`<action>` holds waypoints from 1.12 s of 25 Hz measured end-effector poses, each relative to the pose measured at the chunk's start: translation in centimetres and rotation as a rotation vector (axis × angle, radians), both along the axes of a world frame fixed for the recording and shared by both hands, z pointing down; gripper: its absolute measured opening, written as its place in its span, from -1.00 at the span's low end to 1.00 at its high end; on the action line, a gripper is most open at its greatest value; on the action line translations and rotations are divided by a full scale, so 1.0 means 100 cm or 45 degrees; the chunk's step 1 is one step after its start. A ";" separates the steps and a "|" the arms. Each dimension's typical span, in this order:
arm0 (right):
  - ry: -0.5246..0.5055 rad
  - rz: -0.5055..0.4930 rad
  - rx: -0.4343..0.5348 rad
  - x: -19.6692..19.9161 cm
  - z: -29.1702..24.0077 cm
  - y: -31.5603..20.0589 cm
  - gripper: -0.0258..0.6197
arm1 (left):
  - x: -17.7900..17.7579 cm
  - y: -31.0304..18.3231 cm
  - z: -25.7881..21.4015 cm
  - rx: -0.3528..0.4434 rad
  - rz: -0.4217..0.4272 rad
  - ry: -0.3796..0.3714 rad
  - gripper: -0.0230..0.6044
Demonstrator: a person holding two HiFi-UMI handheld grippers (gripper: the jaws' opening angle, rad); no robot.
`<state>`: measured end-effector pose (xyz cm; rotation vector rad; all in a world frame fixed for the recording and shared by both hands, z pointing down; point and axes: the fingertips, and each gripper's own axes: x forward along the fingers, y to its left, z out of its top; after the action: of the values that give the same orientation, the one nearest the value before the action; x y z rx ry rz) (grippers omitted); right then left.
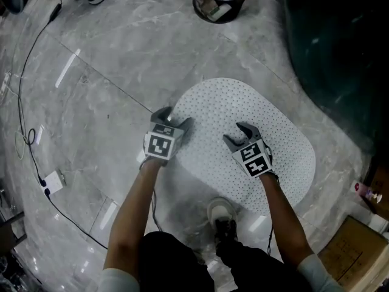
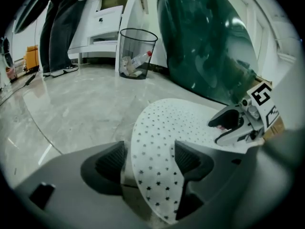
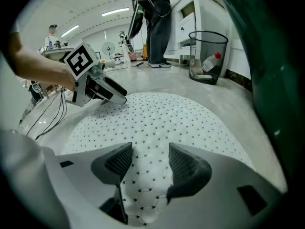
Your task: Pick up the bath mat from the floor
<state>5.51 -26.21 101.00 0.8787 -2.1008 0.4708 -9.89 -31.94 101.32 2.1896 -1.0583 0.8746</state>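
Head view: a grey marbled floor point(image 1: 109, 53) fills the frame. The white oval bath mat point(image 1: 255, 120), dotted with small holes, lies on it just ahead of the person's shoe point(image 1: 220, 215). A large dark green curved body point(image 1: 340, 53) is cut off at the upper right and cannot be identified.

Both arms reach down to the mat's near side, probably so the floppy sheet can be lifted evenly from two points. The left tongs point(image 1: 175, 117) stand wide open astride the mat's left edge. In the left gripper view that edge curls up between the pads with a clear gap at the left pad, so nothing is gripped.

The right tongs point(image 1: 236, 132), also spread wide, sit over the mat's near right part. The right gripper view shows a ridge of mat between the pads, not visibly pinched. The arms and tongs hide parts of the mat's near rim.

A mesh wastebasket point(image 1: 222, 5) stands well beyond, cut off by the top edge.
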 end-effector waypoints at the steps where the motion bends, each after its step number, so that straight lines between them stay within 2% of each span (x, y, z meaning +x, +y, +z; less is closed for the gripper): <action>1: -0.002 0.010 0.009 0.001 0.000 0.000 -0.16 | 0.003 0.001 -0.001 -0.004 -0.002 0.019 0.05; 3: -0.014 0.028 0.020 0.003 -0.001 0.001 -0.16 | 0.011 0.003 -0.003 -0.017 -0.007 0.067 0.06; 6: -0.040 0.023 0.019 0.001 0.000 0.001 -0.16 | 0.014 0.006 -0.002 -0.015 -0.001 0.057 0.09; 9: -0.055 0.001 0.025 0.000 0.001 0.002 -0.16 | 0.018 0.009 -0.004 -0.017 -0.016 0.092 0.09; 12: -0.056 0.001 0.033 0.001 0.001 0.002 -0.16 | 0.033 0.016 -0.005 -0.031 0.036 0.120 0.09; 16: -0.064 0.005 0.031 0.002 0.001 0.003 -0.15 | 0.059 0.032 -0.005 -0.146 0.119 0.216 0.03; 19: -0.083 0.005 0.038 0.001 -0.001 0.004 -0.15 | 0.082 0.044 -0.009 -0.195 0.166 0.245 -0.01; 21: -0.107 0.011 0.019 0.002 -0.003 0.009 -0.15 | 0.092 0.047 -0.009 -0.201 0.160 0.236 -0.15; 24: -0.139 0.036 -0.025 0.009 -0.003 0.019 -0.15 | 0.089 0.042 -0.003 -0.204 0.087 0.157 -0.57; 25: -0.137 0.044 -0.027 0.012 -0.004 0.021 -0.15 | 0.087 0.040 -0.002 -0.204 0.065 0.139 -0.65; 28: -0.115 0.066 0.005 0.021 -0.011 0.024 -0.15 | 0.085 0.038 -0.008 -0.180 0.010 0.171 -0.81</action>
<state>7.65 -23.78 99.91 0.9313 -2.1657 0.5431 -1.39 -28.09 100.51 2.1041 -0.8967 0.7699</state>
